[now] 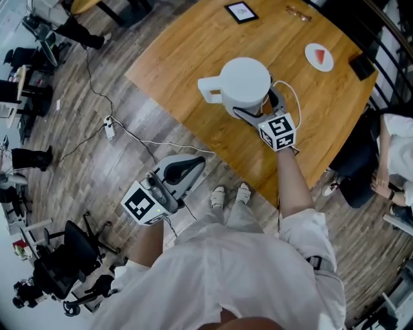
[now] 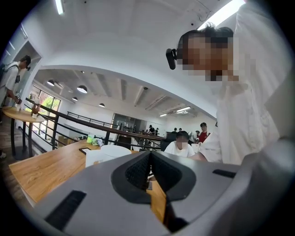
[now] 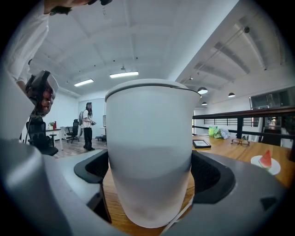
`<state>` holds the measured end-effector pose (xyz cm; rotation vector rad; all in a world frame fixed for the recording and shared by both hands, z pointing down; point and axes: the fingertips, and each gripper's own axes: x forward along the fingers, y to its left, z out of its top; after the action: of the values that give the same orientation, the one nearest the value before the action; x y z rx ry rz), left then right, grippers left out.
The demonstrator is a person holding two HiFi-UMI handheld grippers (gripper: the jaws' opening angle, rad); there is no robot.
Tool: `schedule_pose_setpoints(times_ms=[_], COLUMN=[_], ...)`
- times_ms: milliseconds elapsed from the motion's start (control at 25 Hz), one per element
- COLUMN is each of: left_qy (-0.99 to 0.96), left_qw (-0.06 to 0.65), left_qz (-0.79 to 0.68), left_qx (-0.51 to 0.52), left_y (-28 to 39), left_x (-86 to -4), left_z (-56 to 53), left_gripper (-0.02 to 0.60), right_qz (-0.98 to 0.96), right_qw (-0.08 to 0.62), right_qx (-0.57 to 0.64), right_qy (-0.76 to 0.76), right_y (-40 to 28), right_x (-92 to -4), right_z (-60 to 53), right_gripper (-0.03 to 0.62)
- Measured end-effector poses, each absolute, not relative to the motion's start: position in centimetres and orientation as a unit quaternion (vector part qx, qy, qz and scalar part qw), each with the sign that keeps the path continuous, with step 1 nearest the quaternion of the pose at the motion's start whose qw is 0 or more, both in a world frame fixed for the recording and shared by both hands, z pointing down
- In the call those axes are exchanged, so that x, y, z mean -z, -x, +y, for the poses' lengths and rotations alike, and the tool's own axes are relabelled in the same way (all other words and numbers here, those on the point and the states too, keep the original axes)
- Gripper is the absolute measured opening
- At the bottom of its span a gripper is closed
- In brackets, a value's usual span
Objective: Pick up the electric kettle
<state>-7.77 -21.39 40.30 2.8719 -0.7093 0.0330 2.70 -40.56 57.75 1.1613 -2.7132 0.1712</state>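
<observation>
Jaws of right gripper (image 3: 150, 171) spread wide around white electric kettle (image 3: 150, 133), both pads against lower body, one each side. Kettle upright on wooden table (image 1: 187, 58) near front edge, spout side away from gripper, lid on. Left gripper (image 2: 150, 173) jaws fully closed, nothing between, held level over wood floor (image 1: 97, 167), well apart from kettle.

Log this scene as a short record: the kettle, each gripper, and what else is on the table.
kettle: white electric kettle, upright on wooden table
right gripper: jaws closed on the kettle's sides
left gripper: shut, empty, off the table, over the floor
also on table: plate with watermelon slice, framed picture, glasses
</observation>
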Motion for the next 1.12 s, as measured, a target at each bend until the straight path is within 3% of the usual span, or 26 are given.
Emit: schedule_pose_setpoints(times_ms=[80, 120, 160, 200, 400, 800, 960, 1120], left_qy=[-0.967, -0.966, -0.965, -0.964, -0.952, -0.914, -0.899, -0.899], left_qw=[0.089, 0.089, 0.090, 0.090, 0.090, 0.041, 0.031, 0.028], left_qz=[-0.240, -0.242, -0.245, -0.250, -0.291, -0.385, -0.408, -0.409], left_qx=[-0.010, -0.008, -0.007, -0.007, -0.017, -0.121, -0.154, -0.155], left_y=[7.6, 7.5, 7.6, 7.6, 8.5, 11.2, 11.4, 9.6], left_x=[-40.7, -40.8, -41.0, -41.3, -43.3, -49.5, -52.1, -53.3], left_z=[-22.3, -22.8, -23.4, -23.9, -26.7, -34.6, -38.3, -40.5], left_gripper=[0.008, 0.062, 0.184, 0.254, 0.324, 0.308, 0.253, 0.249], right_qz=[-0.913, -0.913, -0.913, -0.913, -0.912, -0.912, -0.914, -0.915], right_qw=[0.093, 0.094, 0.094, 0.095, 0.097, 0.097, 0.099, 0.099], right_qx=[-0.060, -0.060, -0.061, -0.062, -0.065, -0.072, -0.073, -0.074], right_qy=[-0.392, -0.392, -0.392, -0.392, -0.392, -0.391, -0.387, -0.384], right_y=[-2.8, -2.8, -2.8, -2.8, -2.7, -2.7, -2.5, -2.4], right_x=[-57.8, -57.7, -57.7, -57.6, -57.6, -57.7, -57.6, -57.6], right_z=[-40.6, -40.6, -40.6, -40.6, -40.4, -40.3, -40.6, -40.4], right_gripper=[0.566, 0.566, 0.566, 0.566, 0.566, 0.566, 0.566, 0.566])
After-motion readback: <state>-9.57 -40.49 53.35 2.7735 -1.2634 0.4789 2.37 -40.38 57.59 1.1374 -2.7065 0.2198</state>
